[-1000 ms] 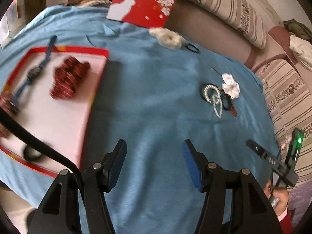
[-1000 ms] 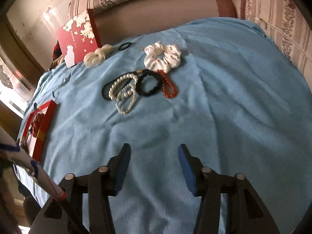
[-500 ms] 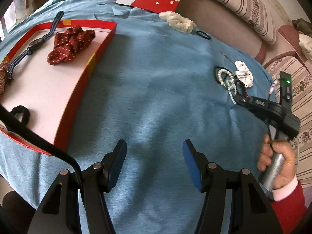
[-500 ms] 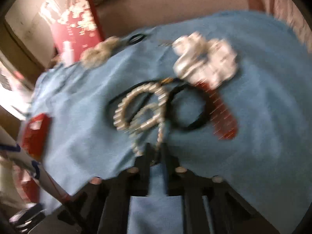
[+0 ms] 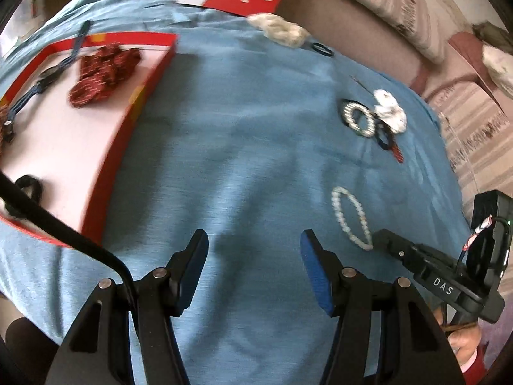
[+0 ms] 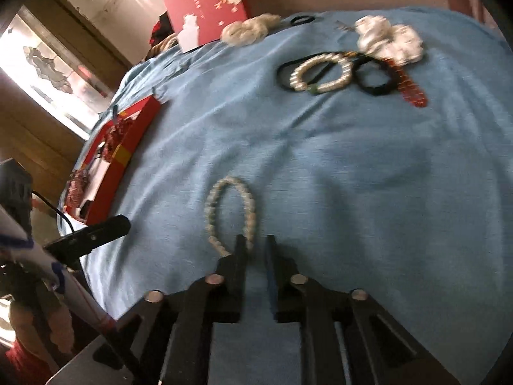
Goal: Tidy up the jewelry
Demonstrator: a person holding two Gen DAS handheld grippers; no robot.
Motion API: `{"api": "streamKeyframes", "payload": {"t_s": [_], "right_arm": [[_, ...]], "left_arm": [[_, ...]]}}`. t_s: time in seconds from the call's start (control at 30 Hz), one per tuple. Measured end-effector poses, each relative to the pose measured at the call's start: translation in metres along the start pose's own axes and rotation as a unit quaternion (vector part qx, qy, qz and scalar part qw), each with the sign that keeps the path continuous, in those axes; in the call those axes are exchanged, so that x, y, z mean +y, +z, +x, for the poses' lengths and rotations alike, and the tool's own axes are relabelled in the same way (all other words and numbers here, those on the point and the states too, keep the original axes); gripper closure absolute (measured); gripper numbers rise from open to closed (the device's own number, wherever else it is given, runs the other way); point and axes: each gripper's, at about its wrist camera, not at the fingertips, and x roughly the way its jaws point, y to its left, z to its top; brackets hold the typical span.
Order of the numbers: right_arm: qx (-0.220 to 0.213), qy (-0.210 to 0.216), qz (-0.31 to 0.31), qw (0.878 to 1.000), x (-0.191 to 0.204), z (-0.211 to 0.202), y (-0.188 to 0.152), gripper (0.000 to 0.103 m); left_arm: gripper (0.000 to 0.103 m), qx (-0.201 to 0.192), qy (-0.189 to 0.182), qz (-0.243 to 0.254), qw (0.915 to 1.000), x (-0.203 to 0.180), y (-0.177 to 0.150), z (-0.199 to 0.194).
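Note:
A white pearl bracelet (image 6: 231,211) lies on the blue cloth, its near end at my right gripper (image 6: 255,250), whose jaws stand nearly shut with a narrow gap; whether they pinch the beads is unclear. The bracelet also shows in the left wrist view (image 5: 351,218), with the right gripper (image 5: 381,240) at its near end. My left gripper (image 5: 253,263) is open and empty above the cloth. The red tray (image 5: 134,109) on the left holds a dark red scrunchie (image 5: 102,73) and a watch (image 5: 48,77).
Farther back lie a second pearl bracelet (image 6: 320,70), black hair ties (image 6: 375,77), a red bracelet (image 6: 413,93) and a white scrunchie (image 6: 391,38). A cream scrunchie (image 6: 250,29) and a red box (image 6: 208,3) sit at the far edge near a striped sofa (image 5: 384,3).
My right gripper closed near the pile and pulled one pearl bracelet back toward the near side, away from the other jewelry. The left gripper stayed open and shifted slightly.

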Motion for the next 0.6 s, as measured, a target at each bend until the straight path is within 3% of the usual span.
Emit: {"api": "streamKeyframes", "payload": {"t_s": [0.07,0.33,0.53,0.6], "right_arm": [[-0.013,-0.007,0.009,1.0,-0.014,-0.014,0.002,0.076],[-0.071,-0.08,0.058,0.993,-0.073,-0.04,0.044,0.075],[-0.092,-0.129,0.057,0.986,-0.092,-0.027,0.087,0.066],[-0.092,-0.148,0.048,0.984,-0.094,-0.017,0.1,0.066]], "left_arm": [[0.045,0.005,-0.011,0.019,0.9998,-0.013,0.0,0.004],[0.048,0.04,-0.06,0.078,0.9943,-0.061,0.008,0.042],[0.048,0.044,-0.068,0.106,0.991,-0.081,0.02,0.059],[0.054,0.041,-0.064,0.12,0.9899,-0.088,0.019,0.063]]}}
